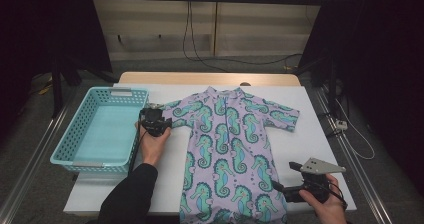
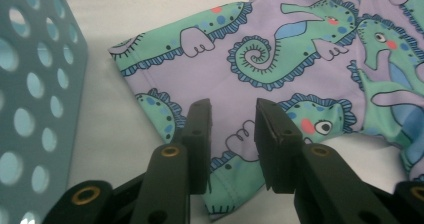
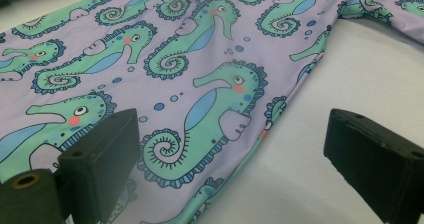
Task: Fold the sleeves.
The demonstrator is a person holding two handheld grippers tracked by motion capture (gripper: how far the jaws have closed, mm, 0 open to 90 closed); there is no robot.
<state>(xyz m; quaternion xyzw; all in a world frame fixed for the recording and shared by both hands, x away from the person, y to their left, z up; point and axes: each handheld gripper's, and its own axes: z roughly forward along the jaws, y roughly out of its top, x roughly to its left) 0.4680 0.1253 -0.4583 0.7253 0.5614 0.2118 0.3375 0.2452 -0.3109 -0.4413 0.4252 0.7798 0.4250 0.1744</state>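
The seahorse-print swimsuit (image 1: 227, 149) lies flat on the white table (image 1: 320, 149), neck at the far end and legs at the near edge, so its long axis runs near to far. Its left sleeve (image 2: 200, 54) points toward the blue basket (image 1: 102, 129) standing just left of it. The left gripper (image 2: 232, 134) is over that sleeve's cuff, fingers parted a little with the cloth under the gap, not pinched. The right gripper (image 3: 227, 169) hovers at the suit's near right edge, fingers spread wide. The left hand looks best placed for the sleeve.
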